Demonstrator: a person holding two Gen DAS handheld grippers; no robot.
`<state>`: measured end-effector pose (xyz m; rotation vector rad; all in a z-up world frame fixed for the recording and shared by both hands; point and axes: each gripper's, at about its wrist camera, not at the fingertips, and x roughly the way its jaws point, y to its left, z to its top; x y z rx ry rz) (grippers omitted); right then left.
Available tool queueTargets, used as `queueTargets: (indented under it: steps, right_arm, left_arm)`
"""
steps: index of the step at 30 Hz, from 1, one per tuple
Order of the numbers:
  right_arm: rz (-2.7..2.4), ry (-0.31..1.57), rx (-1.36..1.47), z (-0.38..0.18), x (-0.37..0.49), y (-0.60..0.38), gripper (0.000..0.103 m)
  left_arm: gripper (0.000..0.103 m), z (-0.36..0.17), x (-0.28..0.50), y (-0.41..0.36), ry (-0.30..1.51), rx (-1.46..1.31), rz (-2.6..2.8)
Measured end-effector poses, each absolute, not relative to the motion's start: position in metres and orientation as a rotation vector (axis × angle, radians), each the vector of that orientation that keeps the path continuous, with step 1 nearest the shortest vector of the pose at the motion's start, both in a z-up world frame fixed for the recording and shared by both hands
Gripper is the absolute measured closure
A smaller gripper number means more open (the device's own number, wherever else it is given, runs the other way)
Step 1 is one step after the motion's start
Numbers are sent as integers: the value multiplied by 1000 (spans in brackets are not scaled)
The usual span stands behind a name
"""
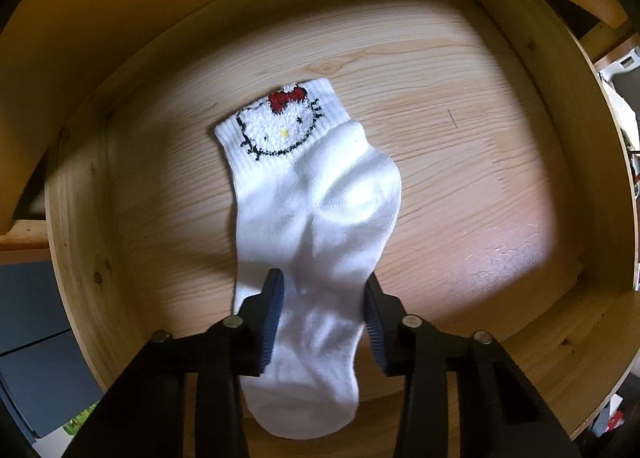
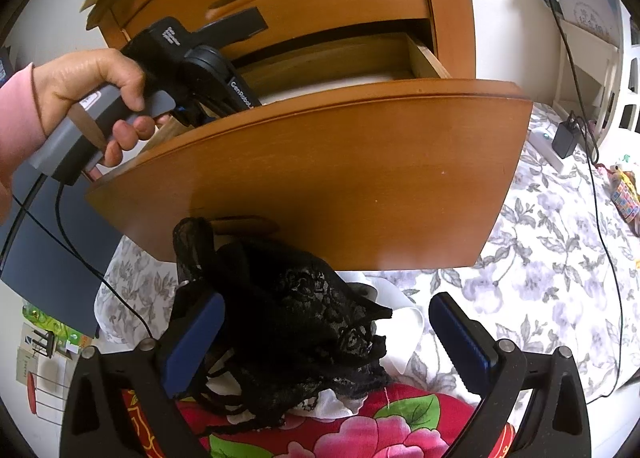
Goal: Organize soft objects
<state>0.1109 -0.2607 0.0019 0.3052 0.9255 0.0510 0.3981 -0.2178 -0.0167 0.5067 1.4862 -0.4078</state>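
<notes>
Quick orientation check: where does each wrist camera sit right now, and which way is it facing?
Left wrist: on the left gripper, facing straight down into the open wooden drawer; its fingers flank a white cartoon-cat sock.
Right wrist: on the right gripper, angled down at a black lace garment before the drawer front; a hand holds the other gripper.
Shared: the drawer and the left gripper.

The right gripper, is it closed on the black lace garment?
No, the right gripper stands wide open, with the black lace garment lying loose between its fingers.
</notes>
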Motion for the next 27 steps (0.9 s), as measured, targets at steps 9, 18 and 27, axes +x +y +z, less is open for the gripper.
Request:
queueTargets:
  steps: [9, 18, 27]
  right_arm:
    - [51, 919, 303, 6, 108, -260, 0]
    - [47, 905, 294, 15, 101, -256, 0]
    - [46, 884, 280, 29, 95, -250, 0]
  left_arm:
    - [90, -11, 377, -214, 1445, 503, -394]
    - [94, 11, 365, -197, 1391, 497, -369]
    - [96, 40, 355, -165, 1317, 458, -320]
